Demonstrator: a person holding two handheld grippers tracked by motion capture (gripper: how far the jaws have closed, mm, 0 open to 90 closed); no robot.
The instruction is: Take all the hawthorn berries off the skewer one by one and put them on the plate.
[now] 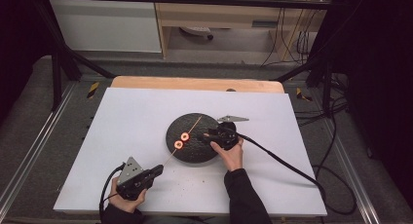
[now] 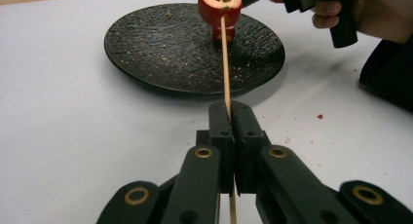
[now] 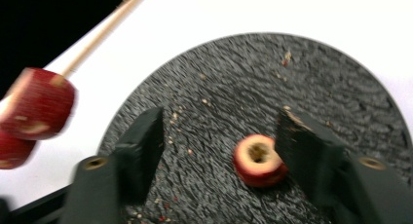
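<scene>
The left gripper (image 2: pixel 229 118) is clamped tight on a wooden skewer (image 2: pixel 225 63), its far end hidden behind threaded fruit pieces (image 2: pixel 220 7); the right gripper (image 3: pixel 219 136) gapes, a blurred loose piece (image 3: pixel 259 159) between its jaws on the black plate (image 3: pixel 311 78); no writing legible.

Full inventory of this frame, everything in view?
plate: 1, black, centre of the table
skewer: 1, wooden, reaching over the plate from the left gripper
skewered fruit pieces: 2, red, on the skewer above the plate
loose fruit piece: 1, red, cored, lying on the plate
table cover: 1, white
left gripper: black, shut on the skewer
right gripper: black, open, jaws either side of the loose fruit piece
</scene>
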